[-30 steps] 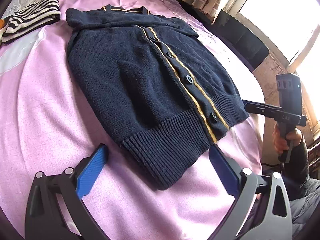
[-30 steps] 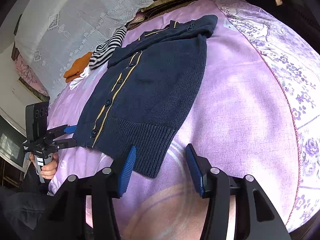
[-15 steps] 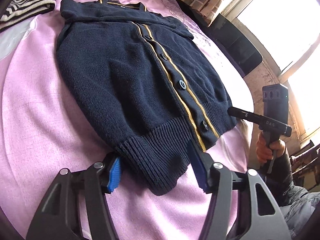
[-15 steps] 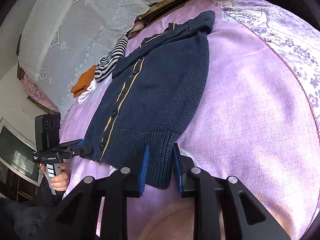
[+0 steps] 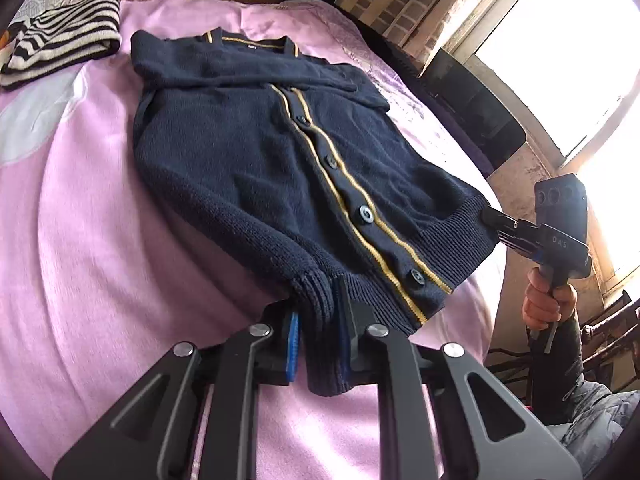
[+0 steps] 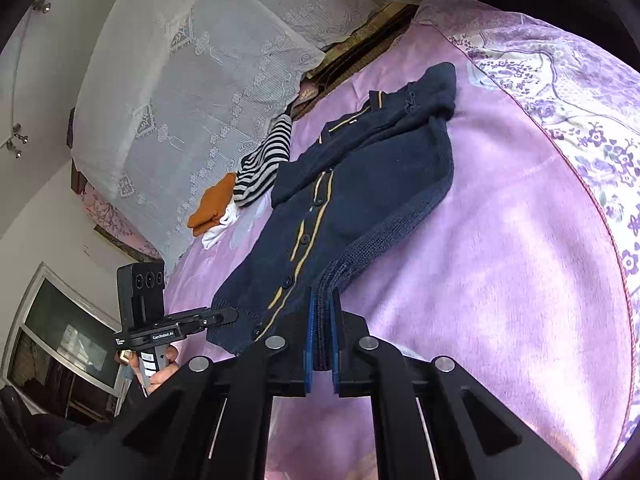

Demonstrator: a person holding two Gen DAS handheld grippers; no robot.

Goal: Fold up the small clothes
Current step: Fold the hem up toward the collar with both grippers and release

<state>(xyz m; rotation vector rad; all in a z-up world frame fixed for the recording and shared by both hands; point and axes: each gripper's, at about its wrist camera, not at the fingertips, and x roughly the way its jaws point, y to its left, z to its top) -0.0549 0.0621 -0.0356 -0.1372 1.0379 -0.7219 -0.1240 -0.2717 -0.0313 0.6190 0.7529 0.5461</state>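
fingers (image 5: 294,336) of the left gripper (image 5: 320,340) and right gripper (image 6: 321,340) closing, each pinching the cardigan (image 5: 260,168) hem between its pads, the body spread beyond

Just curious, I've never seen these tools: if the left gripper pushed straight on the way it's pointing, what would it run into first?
The navy cardigan: the left gripper is closing on its ribbed hem, so going on would only push into that knit; beyond it lies the pink bedspread.
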